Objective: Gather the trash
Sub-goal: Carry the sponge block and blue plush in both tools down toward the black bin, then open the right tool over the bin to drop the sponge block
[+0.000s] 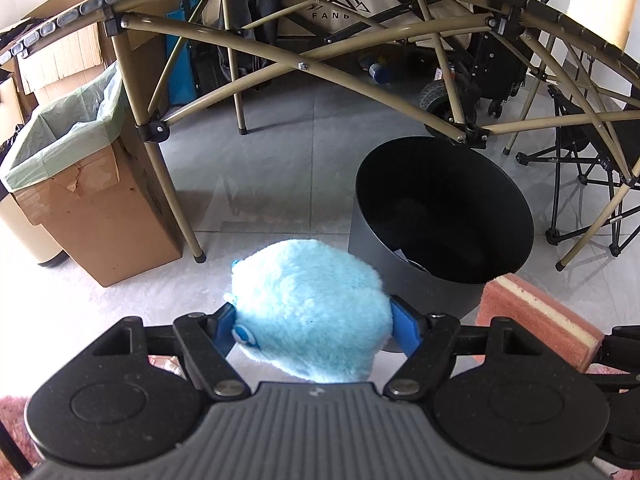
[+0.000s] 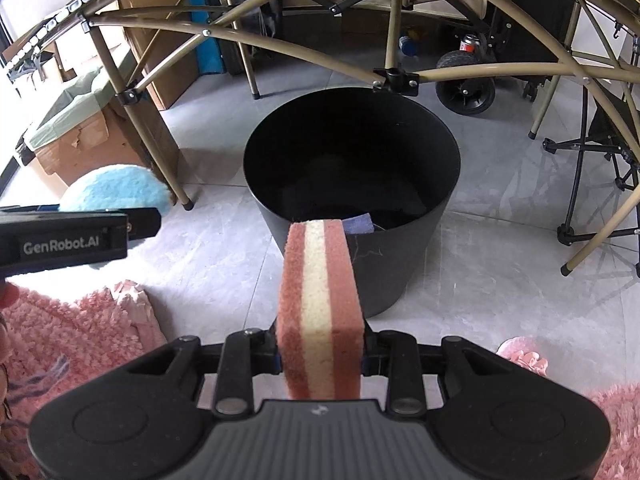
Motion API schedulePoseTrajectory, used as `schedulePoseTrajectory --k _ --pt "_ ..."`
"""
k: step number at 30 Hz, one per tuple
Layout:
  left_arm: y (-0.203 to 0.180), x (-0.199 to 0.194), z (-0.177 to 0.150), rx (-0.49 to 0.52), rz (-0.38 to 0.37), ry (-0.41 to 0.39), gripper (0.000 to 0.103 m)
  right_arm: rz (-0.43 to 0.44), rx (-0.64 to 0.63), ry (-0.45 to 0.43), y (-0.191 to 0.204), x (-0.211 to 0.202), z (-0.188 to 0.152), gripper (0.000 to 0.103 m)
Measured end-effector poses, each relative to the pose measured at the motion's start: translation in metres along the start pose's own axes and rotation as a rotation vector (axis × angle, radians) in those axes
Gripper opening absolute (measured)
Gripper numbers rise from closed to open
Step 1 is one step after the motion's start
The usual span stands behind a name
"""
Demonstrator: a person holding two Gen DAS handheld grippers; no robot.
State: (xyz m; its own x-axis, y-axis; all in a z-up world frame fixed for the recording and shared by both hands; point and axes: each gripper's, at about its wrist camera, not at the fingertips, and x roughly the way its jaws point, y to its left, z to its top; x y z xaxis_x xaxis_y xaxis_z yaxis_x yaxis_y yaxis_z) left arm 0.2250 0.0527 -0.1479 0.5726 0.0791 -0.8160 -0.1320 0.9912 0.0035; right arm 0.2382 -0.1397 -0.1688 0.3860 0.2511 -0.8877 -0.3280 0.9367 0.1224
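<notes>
Striped sponge (image 2: 320, 308) before black bin (image 2: 352, 264)

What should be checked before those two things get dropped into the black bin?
1. Right hand-held gripper clamped on the striped sponge: ok.
2. Left hand-held gripper holding the blue fluffy toy: ok.
3. Black bin open, with room inside: ok.
4. Sponge lined up with the bin mouth: ok, its far end points at the near rim.
5. Fluffy toy over the bin: not ok, it sits left of the rim.
6. Table frame clear of the drop path: cannot tell.
</notes>
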Motion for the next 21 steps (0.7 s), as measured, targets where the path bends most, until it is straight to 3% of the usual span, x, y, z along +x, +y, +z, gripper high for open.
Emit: schedulePoseTrajectory --k 21 --pt "0.021 0.018 0.030 -0.092 0.002 0.016 0.075 0.007 0.007 -0.083 -0.004 0.006 0.075 0.031"
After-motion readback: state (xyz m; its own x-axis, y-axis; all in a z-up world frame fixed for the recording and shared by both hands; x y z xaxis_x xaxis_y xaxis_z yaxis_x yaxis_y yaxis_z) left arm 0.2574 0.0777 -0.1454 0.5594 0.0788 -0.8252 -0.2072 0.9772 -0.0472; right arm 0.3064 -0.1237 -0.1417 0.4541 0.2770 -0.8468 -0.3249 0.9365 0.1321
